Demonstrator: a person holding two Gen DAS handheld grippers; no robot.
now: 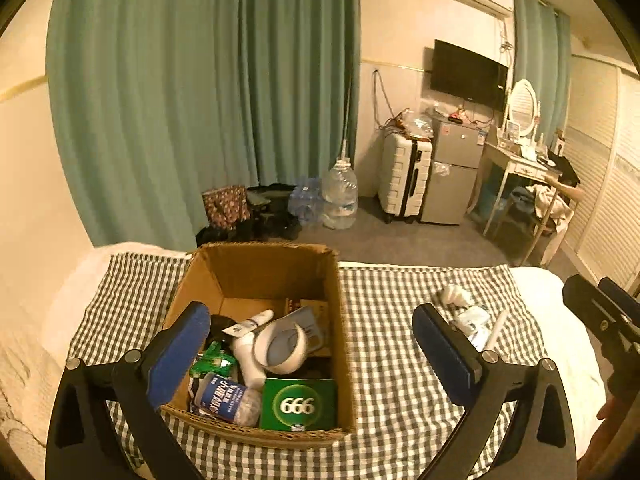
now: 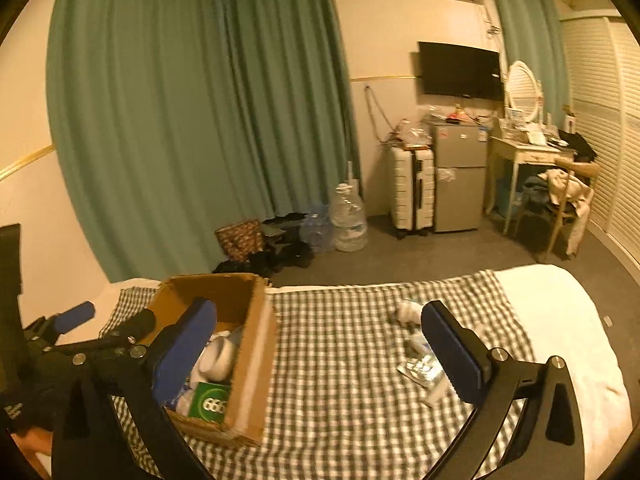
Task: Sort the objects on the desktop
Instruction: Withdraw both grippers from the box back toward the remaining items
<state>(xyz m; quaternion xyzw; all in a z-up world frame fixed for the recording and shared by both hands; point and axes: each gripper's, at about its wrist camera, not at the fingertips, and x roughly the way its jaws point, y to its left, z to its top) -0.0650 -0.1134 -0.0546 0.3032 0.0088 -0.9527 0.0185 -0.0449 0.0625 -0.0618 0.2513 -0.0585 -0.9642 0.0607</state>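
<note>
- Left gripper (image 1: 312,344) and right gripper (image 2: 318,340): jaws wide apart, nothing between them.
- Cardboard box (image 1: 256,268) on checked cloth (image 1: 384,344), holds green box (image 1: 298,404), bottle (image 1: 226,400).
- Small items (image 1: 468,312) loose on the cloth, right of the box.
- Room: green curtains (image 1: 192,92), TV (image 1: 468,74), suitcase (image 1: 404,178).

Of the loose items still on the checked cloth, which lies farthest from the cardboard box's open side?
The white tube: it lies right of the crumpled white wad and the packets, farthest from the cardboard box.

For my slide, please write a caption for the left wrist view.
Open left tool above a full box on a checked cloth, loose items beside it.
</note>
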